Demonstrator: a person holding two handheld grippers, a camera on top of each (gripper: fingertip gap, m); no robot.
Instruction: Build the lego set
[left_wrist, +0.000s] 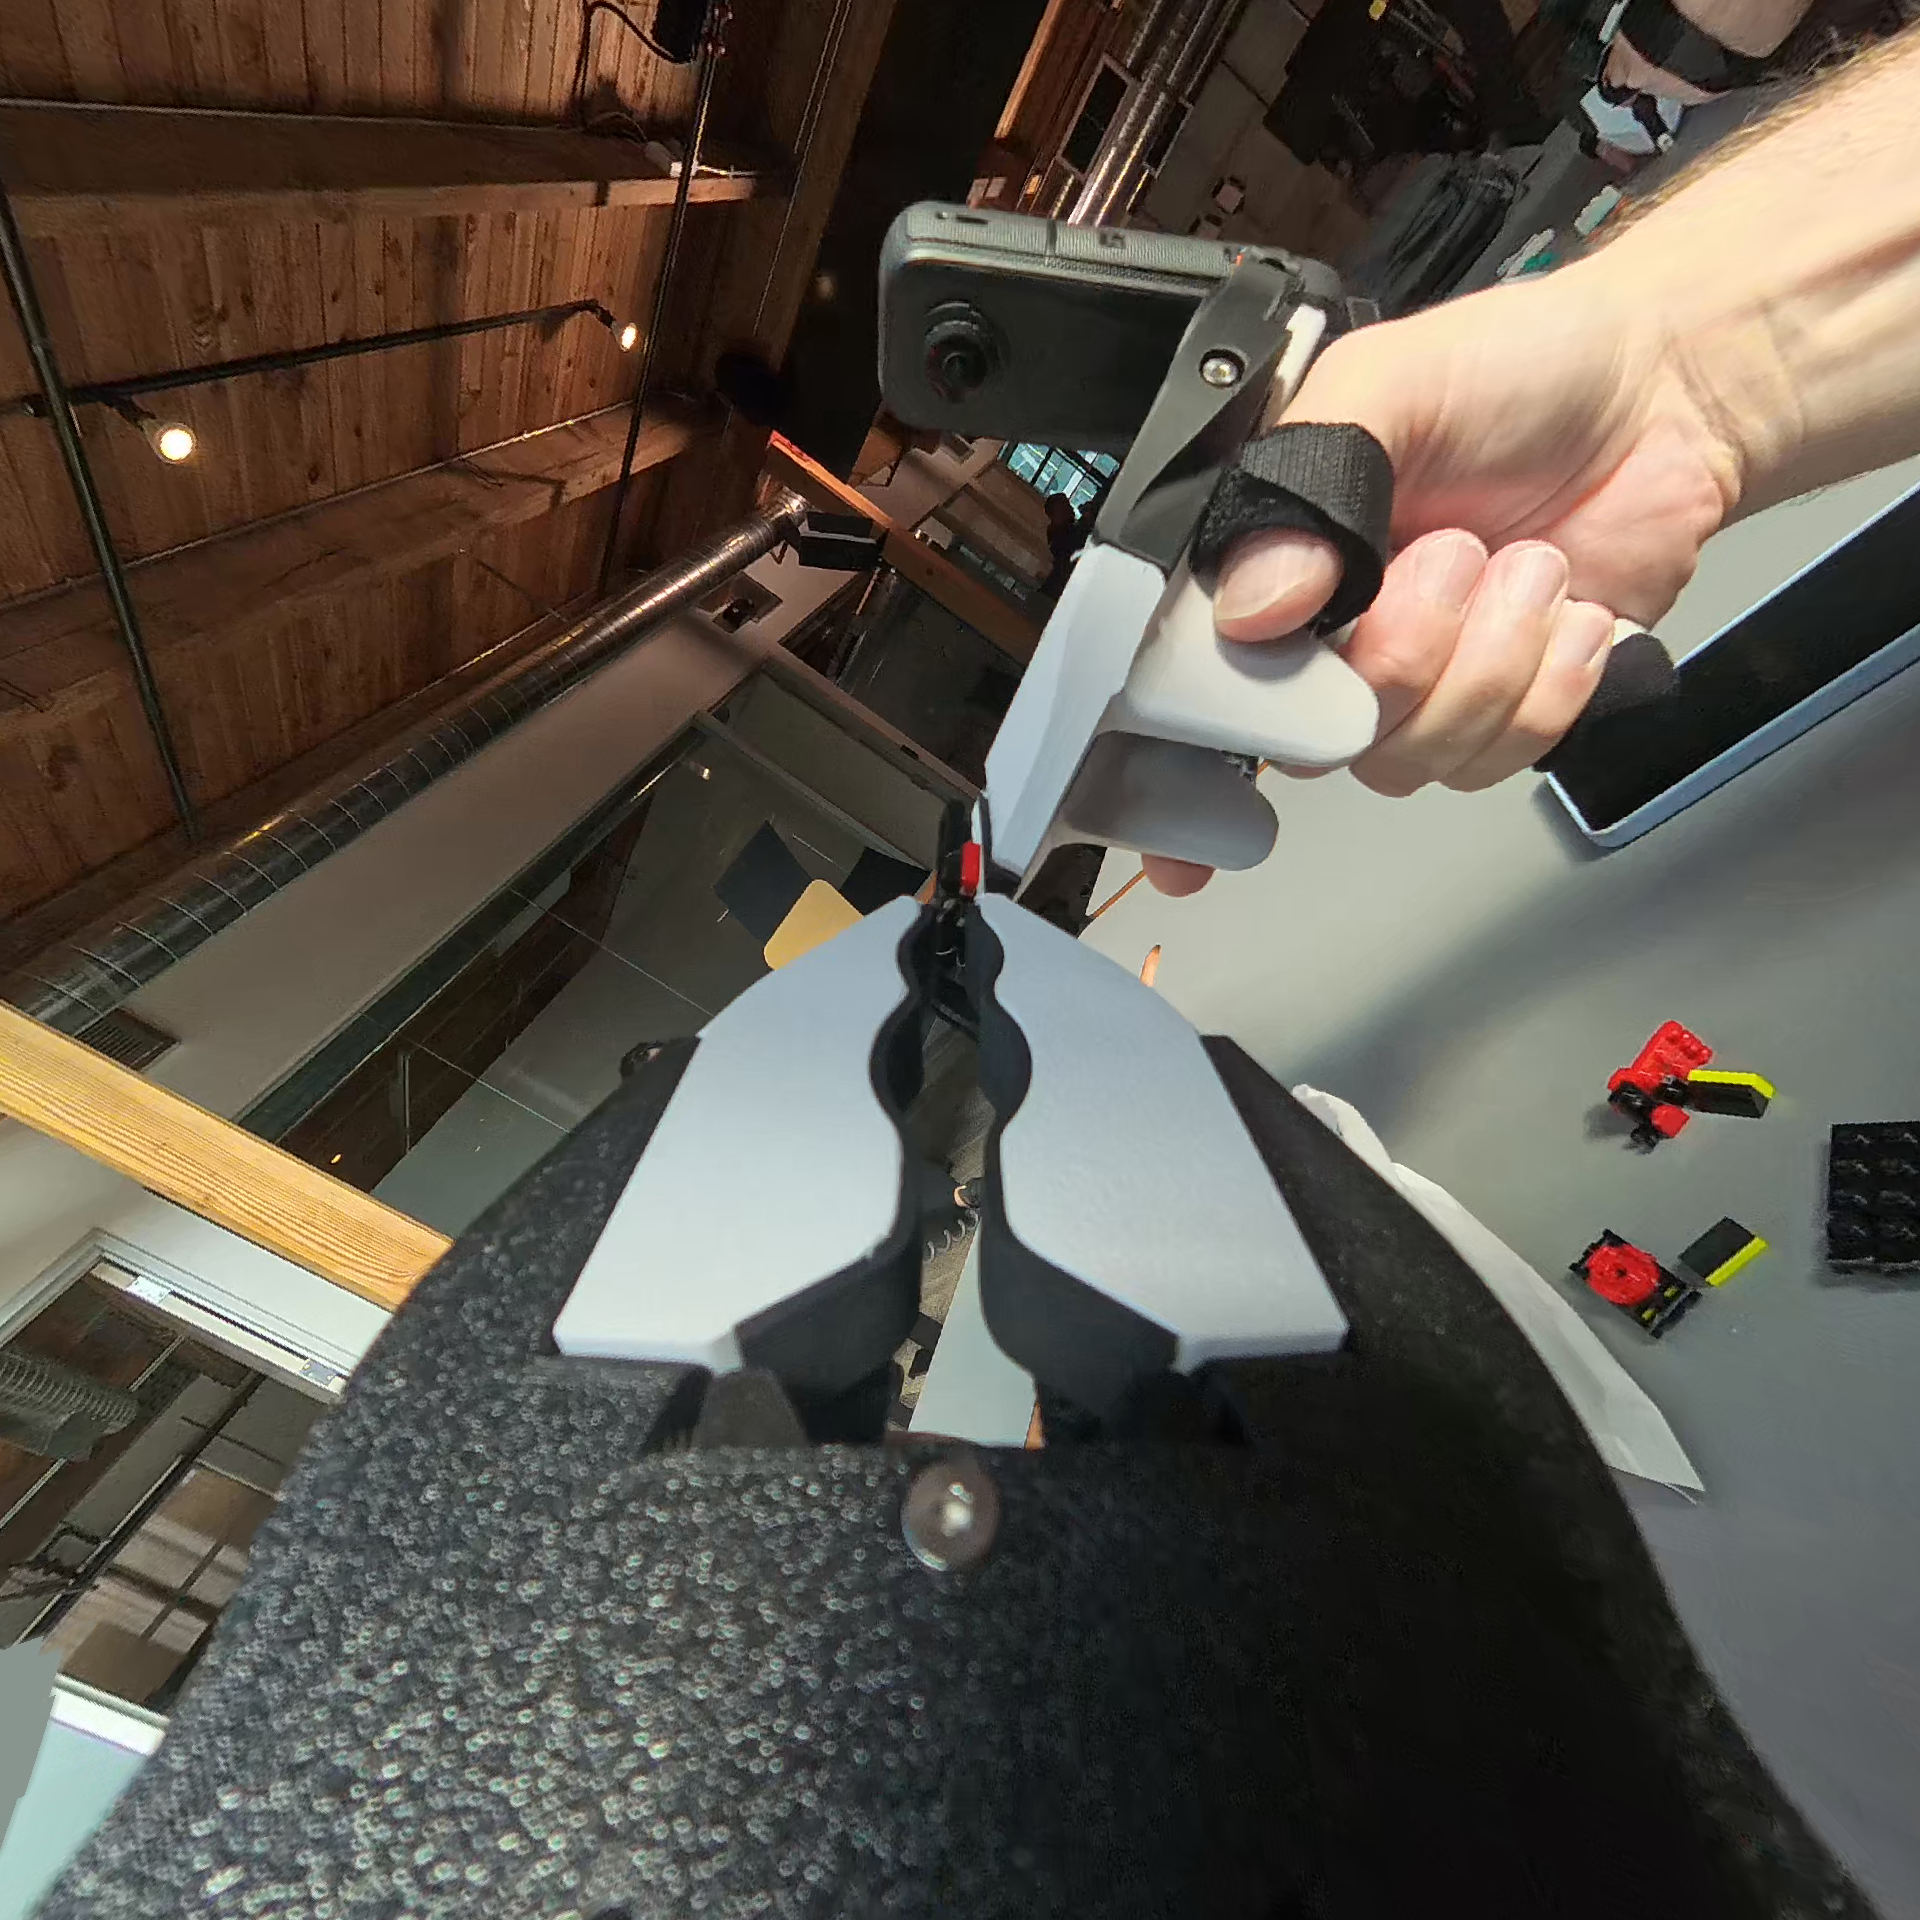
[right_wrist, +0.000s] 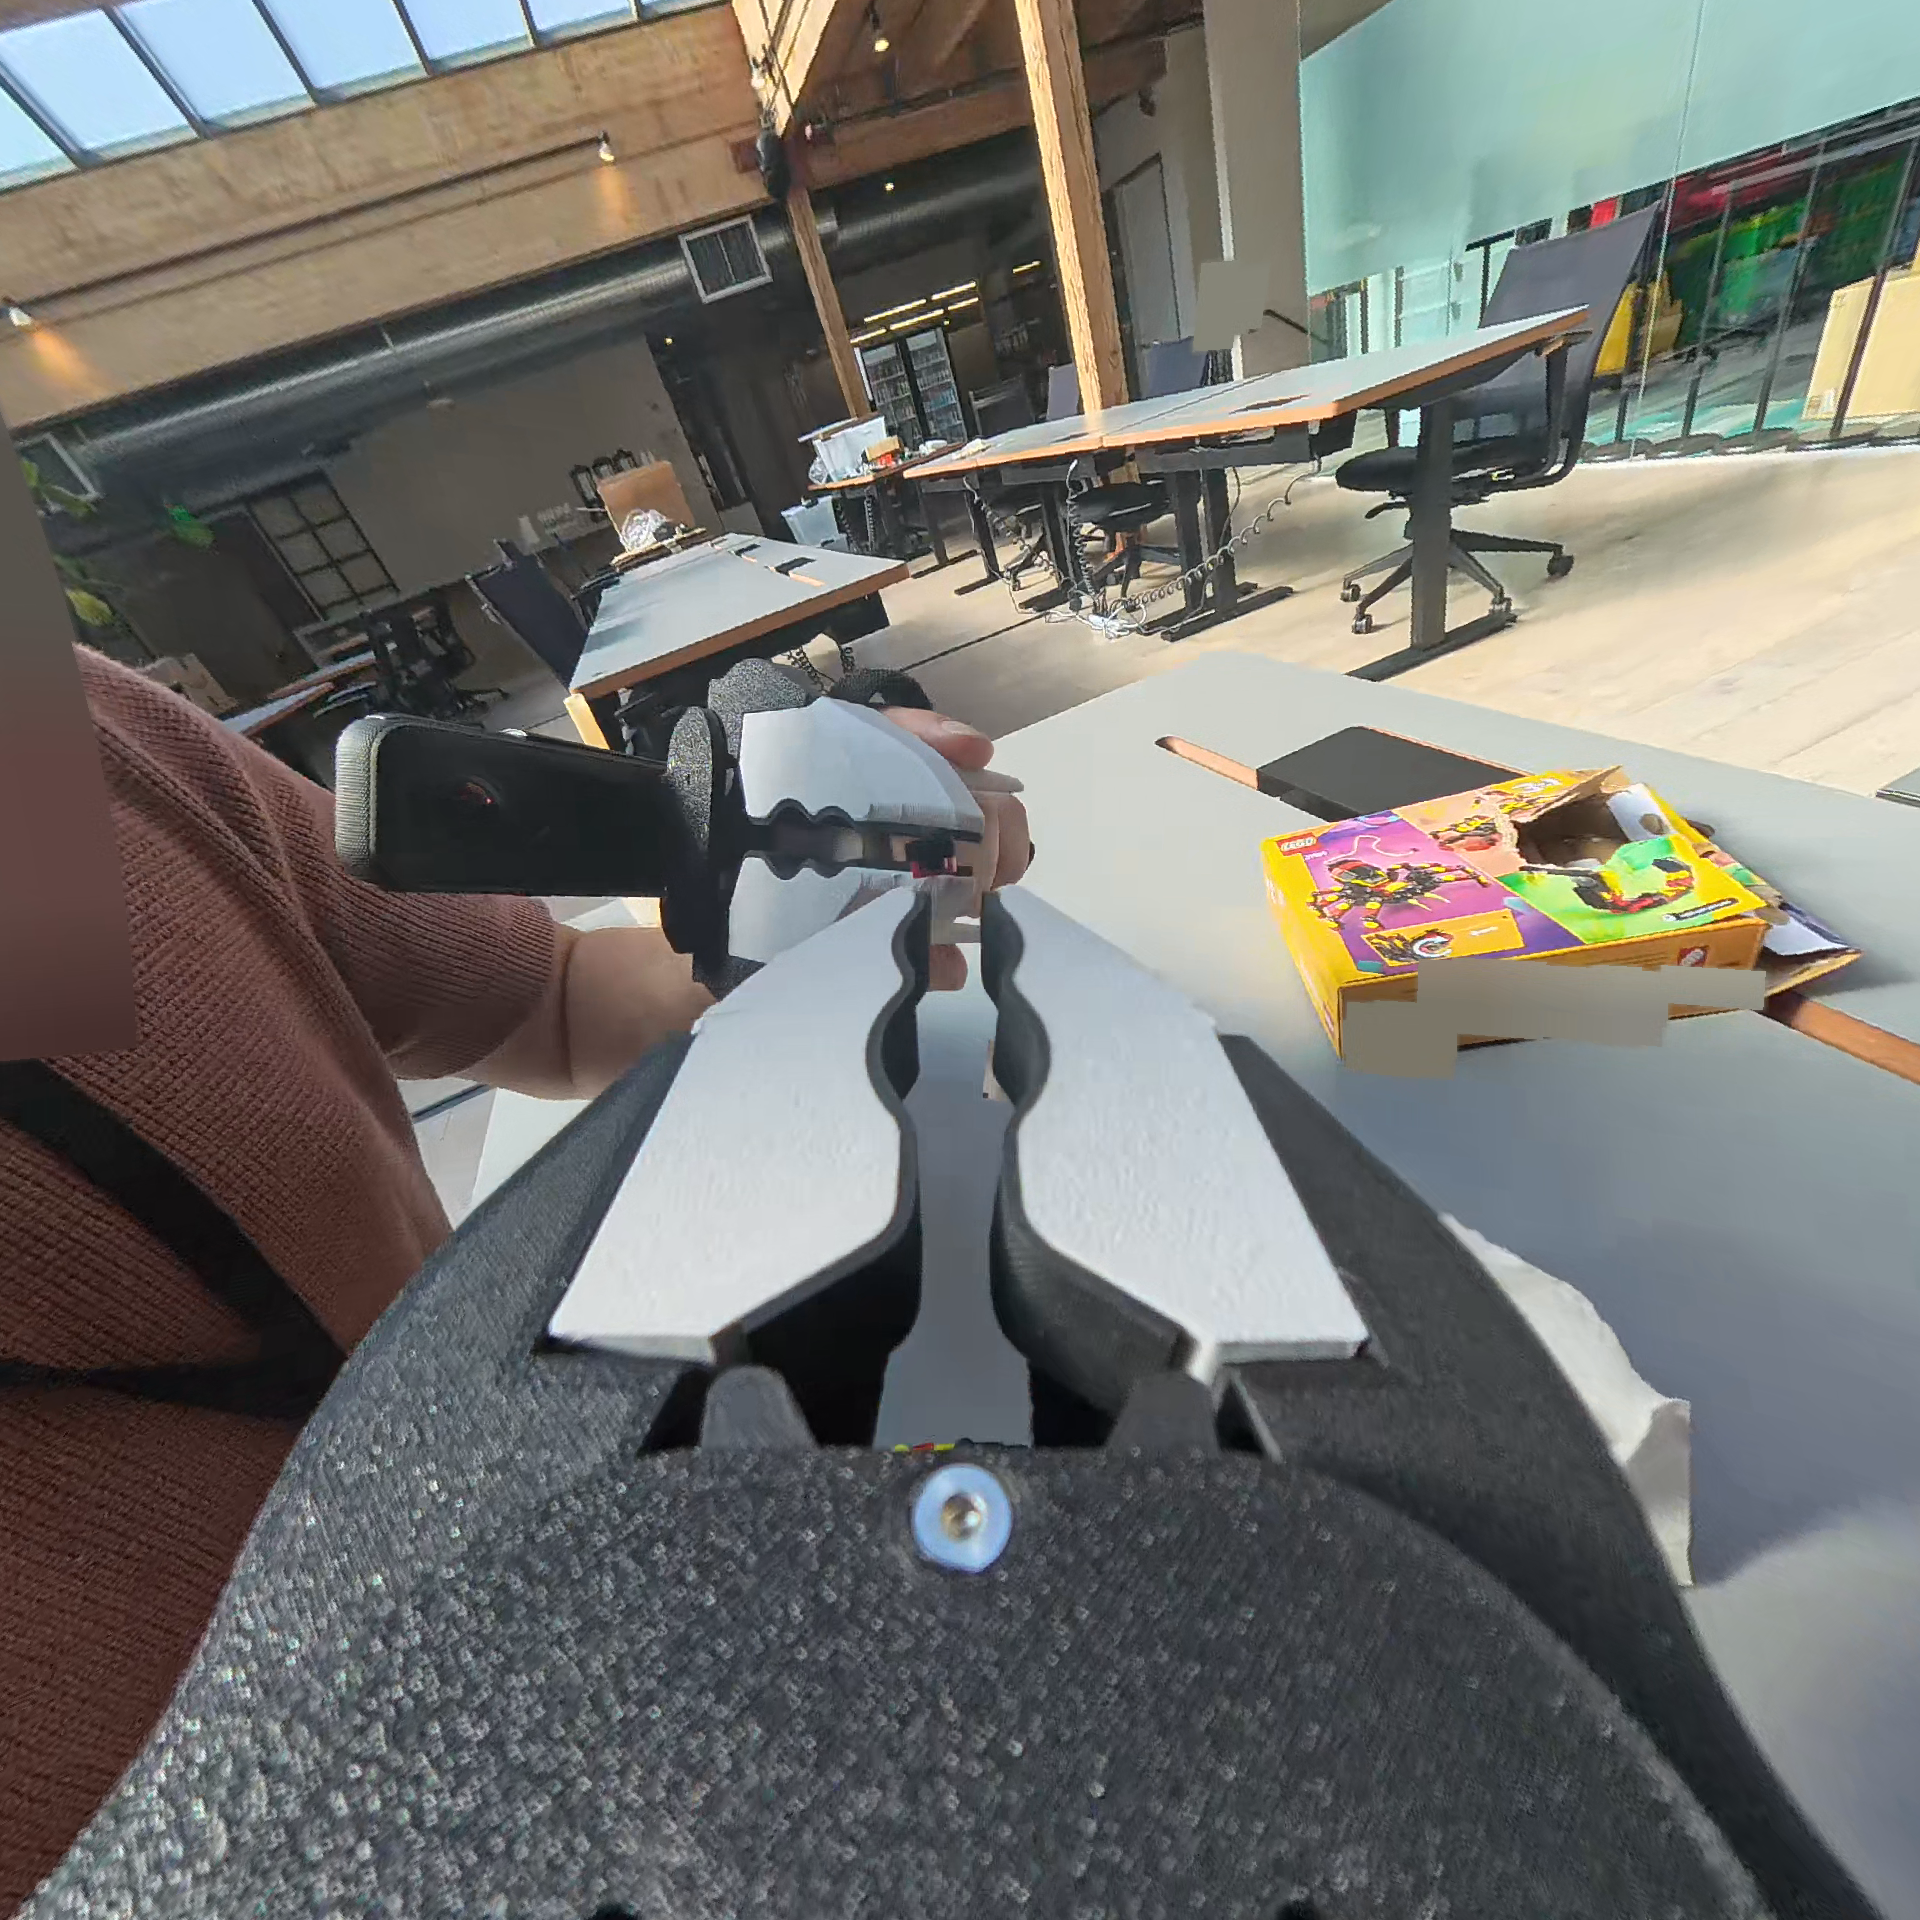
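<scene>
My left gripper (left_wrist: 951, 920) is shut on a small black-and-red lego piece (left_wrist: 966, 871) and holds it up in the air. It also shows in the right wrist view (right_wrist: 940, 854), side on, with the piece (right_wrist: 928, 858) at its tips. My right gripper (right_wrist: 951, 912) points at that piece, its tips just under it, jaws a narrow gap apart. I see nothing clearly between them. In the left wrist view a hand holds the right gripper (left_wrist: 987, 826), its tips touching the piece from above.
On the grey table (left_wrist: 1455, 1039) lie two red-black-yellow sub-assemblies (left_wrist: 1662, 1081) (left_wrist: 1631, 1273), a black-yellow wedge (left_wrist: 1725, 1247), a black plate (left_wrist: 1875, 1195), white paper (left_wrist: 1507, 1299) and a tablet (left_wrist: 1766, 665). The opened lego box (right_wrist: 1538, 914) lies at the right. Left and right tips are no more than a few centimetres apart.
</scene>
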